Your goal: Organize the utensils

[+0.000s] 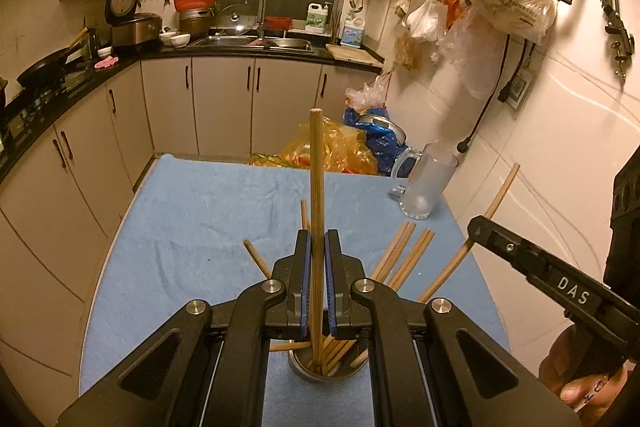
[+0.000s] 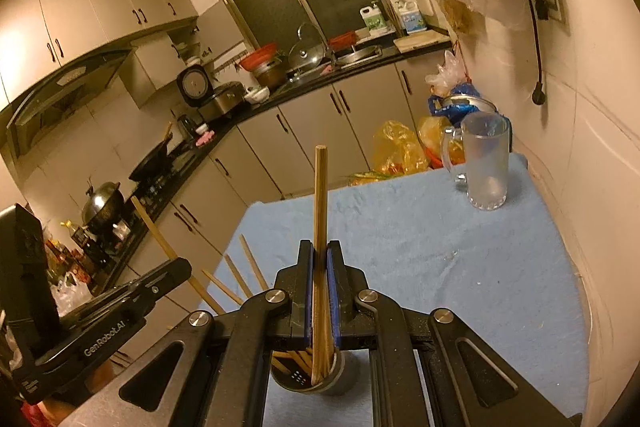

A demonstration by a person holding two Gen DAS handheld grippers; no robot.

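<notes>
Two grippers are working over one metal cup that is standing on the blue cloth of the table, and each is gripping a chopstick upright above it. The left gripper is showing its jaws drawn in close around a single chopstick; thin slivers of light are showing on both sides of the wood, so whether the pads are truly pinching it or only bracketing it cannot be told for certain. The right gripper is pressing its jaws together on what looks like a pair of chopsticks, whose lower ends are reaching into the cup. Other chopsticks are already leaning in the cup and fanning outward over its rim. A frosted glass mug is standing near the far right corner of the cloth, well apart from the cup. The risk from here is judged to lie in the crowding: both tools are hanging above the same narrow mouth, so a sideways nudge could be knocking the leaning sticks out or tipping the cup. If the left grip is slack, the stick could be sliding down at a slant and catching on the rim. Letting go one side at a time, from low down, is looking safer.
</notes>
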